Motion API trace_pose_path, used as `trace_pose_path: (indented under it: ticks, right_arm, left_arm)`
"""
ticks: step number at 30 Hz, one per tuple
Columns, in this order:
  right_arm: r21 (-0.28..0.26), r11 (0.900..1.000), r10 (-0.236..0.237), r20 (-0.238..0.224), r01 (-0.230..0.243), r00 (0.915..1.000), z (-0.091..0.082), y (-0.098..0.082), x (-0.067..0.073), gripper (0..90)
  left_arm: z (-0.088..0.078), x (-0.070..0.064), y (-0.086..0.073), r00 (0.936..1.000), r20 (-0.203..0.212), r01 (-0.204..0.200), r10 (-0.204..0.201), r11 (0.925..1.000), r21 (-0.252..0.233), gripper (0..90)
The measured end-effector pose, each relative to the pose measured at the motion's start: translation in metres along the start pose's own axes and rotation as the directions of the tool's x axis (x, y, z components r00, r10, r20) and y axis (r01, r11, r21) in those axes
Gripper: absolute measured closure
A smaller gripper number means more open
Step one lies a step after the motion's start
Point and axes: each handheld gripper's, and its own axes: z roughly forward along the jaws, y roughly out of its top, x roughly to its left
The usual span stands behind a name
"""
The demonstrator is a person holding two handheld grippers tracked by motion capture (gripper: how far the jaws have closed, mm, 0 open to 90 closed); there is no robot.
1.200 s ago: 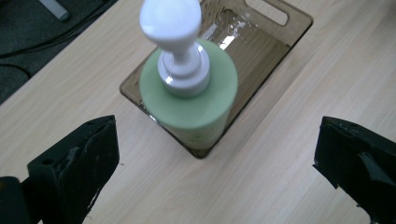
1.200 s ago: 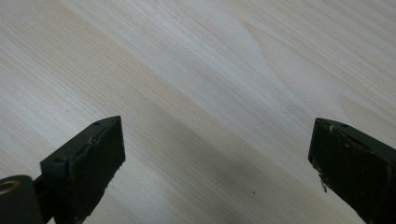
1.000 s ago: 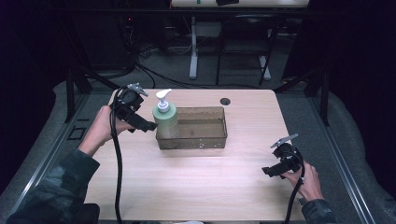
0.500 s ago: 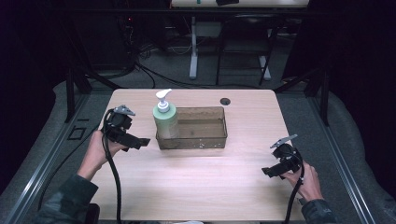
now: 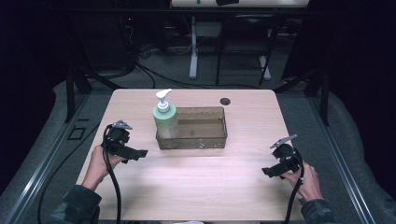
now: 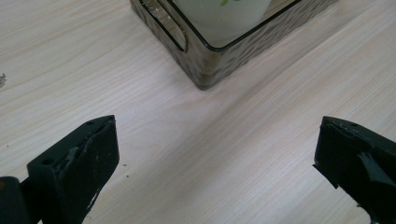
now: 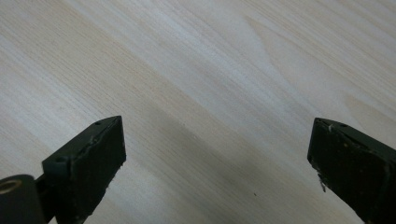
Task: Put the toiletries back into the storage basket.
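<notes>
Standing in the bin (image 5: 205,140), a soap bottle (image 5: 165,119) faces the wide-open left claw (image 5: 140,152); right claw (image 5: 267,171) likewise

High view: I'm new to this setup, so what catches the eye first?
A pale green pump bottle stands upright in the left end of a clear brown bin mid-table. The left gripper hangs open near the bin's left end; the right gripper is open near the table's right front.
</notes>
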Motion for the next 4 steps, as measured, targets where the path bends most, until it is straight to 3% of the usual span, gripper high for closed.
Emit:
trace_pose_path:
  ticks: [1,4]
  right_arm:
    - [-0.005,1.000,0.013,-0.004,-0.013,0.9999,0.0000,-0.0004,-0.0002,3.0]
    - [-0.009,1.000,0.010,0.002,-0.010,0.9999,0.0004,-0.0012,-0.0012,2.0]
  left_arm:
    - [0.0039,0.0015,-0.0030,0.9998,0.020,0.009,-0.009,1.0000,-0.002,0.0]
    - [0.0098,0.0016,-0.0059,0.9998,0.016,0.008,-0.009,0.9998,0.015,0.0]
